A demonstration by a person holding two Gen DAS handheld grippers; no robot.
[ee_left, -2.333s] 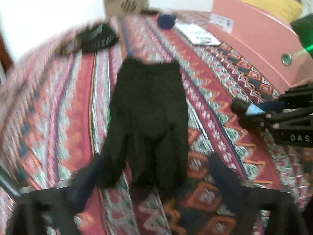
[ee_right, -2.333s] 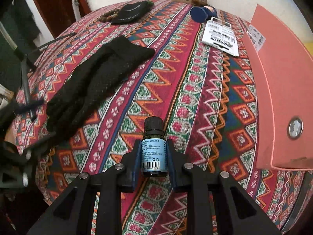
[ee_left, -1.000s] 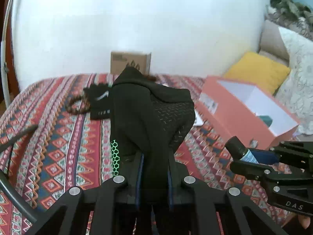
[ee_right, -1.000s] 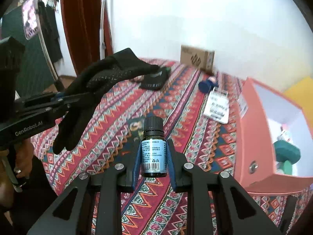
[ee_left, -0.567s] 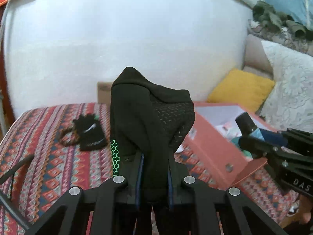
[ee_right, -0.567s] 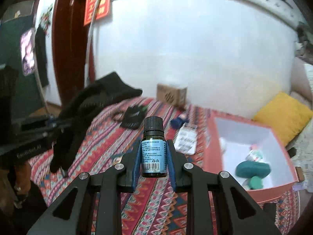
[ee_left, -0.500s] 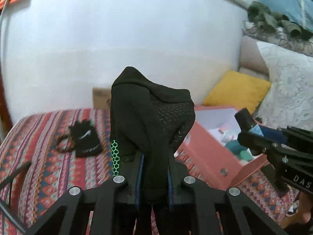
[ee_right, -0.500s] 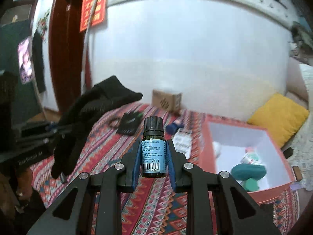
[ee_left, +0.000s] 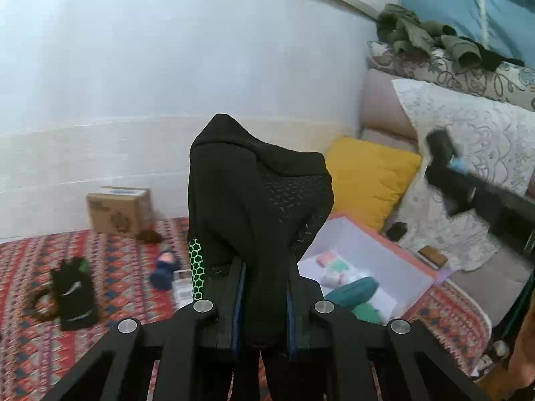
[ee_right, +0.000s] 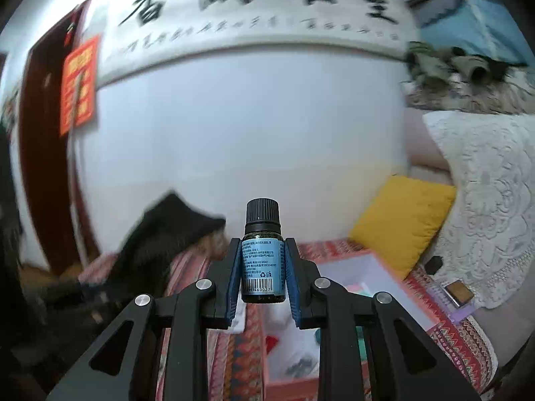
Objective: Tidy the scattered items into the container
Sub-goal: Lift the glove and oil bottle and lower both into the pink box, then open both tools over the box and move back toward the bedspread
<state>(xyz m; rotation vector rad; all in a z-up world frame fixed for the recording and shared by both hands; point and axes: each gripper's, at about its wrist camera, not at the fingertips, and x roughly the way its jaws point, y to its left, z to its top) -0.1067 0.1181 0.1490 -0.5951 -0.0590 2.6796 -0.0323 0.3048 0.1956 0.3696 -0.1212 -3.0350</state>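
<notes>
Patterned woven bedspread [ee_left: 110,267], red with zigzag bands, covered the bed under a smooth white wall [ee_left: 167,67]. Salmon-pink box [ee_left: 384,260], rectangular, white inside, stood open near the yellow pillow [ee_left: 367,173] at the bed's right side; a teal rounded item [ee_left: 351,290] and small pastel packets lay on its floor, with bare white floor showing around them. The box's top was unobstructed. Left gripper [ee_left: 264,300] was raised above the bedspread, fingers pinching a black glove [ee_left: 254,200], knit with a raised-dash grip texture and a green honeycomb strip along one edge; the cloth stood up between the pads and flopped over at the top. Right gripper [ee_right: 263,277] was held above the box's near edge, blue-padded fingers clamped on the sides of a small dark glass bottle [ee_right: 263,260], cylindrical, upright, with a ribbed black cap and a pale blue printed label with barcode. In the left wrist view that gripper showed blurred, up to the right of the box. A second black glove [ee_left: 75,297], a blue bundle [ee_left: 164,267] and a cardboard carton [ee_left: 117,210] lay on the bedspread, well apart from the box.
</notes>
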